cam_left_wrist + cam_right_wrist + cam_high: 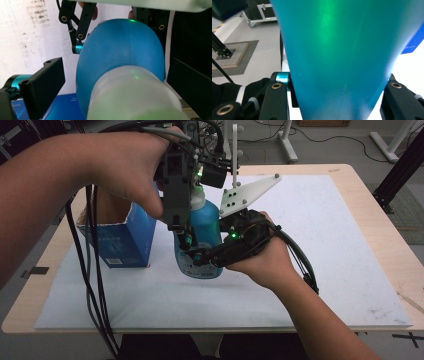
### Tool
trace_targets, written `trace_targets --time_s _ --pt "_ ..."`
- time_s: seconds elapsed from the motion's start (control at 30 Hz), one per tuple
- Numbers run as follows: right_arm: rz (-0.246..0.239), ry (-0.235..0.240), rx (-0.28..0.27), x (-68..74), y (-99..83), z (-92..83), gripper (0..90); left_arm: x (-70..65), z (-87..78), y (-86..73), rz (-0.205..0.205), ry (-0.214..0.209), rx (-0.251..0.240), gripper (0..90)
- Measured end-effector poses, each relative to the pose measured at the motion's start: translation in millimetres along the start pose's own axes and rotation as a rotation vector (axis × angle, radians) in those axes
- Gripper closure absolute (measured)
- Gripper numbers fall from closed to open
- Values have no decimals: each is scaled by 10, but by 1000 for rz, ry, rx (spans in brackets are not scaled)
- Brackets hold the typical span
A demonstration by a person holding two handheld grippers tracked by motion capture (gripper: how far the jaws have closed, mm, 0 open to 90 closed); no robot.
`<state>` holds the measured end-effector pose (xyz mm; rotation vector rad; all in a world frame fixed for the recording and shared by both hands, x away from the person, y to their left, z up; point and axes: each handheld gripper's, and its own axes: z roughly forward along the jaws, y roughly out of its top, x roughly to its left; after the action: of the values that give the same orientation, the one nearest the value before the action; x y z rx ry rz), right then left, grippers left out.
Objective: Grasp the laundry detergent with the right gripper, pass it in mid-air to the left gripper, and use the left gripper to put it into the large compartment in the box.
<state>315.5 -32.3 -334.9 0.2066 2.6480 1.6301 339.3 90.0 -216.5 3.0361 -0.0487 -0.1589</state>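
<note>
Blue cardboard of an open box (125, 237) sits at the left of the white mat (320, 270), and I see its top flaps standing open. Just right of it I have the blue bottle (205, 227) upright near the middle of the mat, apparently lifted off it, though I cannot tell for sure. My left gripper (181, 227) comes down from above over the bottle's pale cap (135, 97); in the left gripper view its jaws stand apart on either side of the cap and shoulder, with a gap showing at the left jaw. My right gripper (210, 257) reaches in from the right, low on the bottle, and its jaws are clamped on the blue body (337, 62), one pad at each side in the right gripper view
</note>
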Motion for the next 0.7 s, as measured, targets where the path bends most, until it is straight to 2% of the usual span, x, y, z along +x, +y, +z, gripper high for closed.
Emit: trace_targets --time_s 0.1,0.2,0.27,0.57,0.63,0.7 --pt "0 0 -2 -3 18 -8 470 10 3 2 -19 2 6 30" --pt "0 -1 -3 -8 23 -17 470 11 1 8 -18 1 5 33" --pt "0 1 -4 -15 19 -21 470 7 -3 17 -17 -2 9 82" --pt "2 0 -17 -25 11 -24 470 5 -2 53 -16 7 13 119" --pt "5 -1 -19 -27 6 -29 470 6 -11 56 -6 16 11 165" --pt "10 -6 -23 -30 -3 -33 470 11 -15 55 -9 18 16 168"
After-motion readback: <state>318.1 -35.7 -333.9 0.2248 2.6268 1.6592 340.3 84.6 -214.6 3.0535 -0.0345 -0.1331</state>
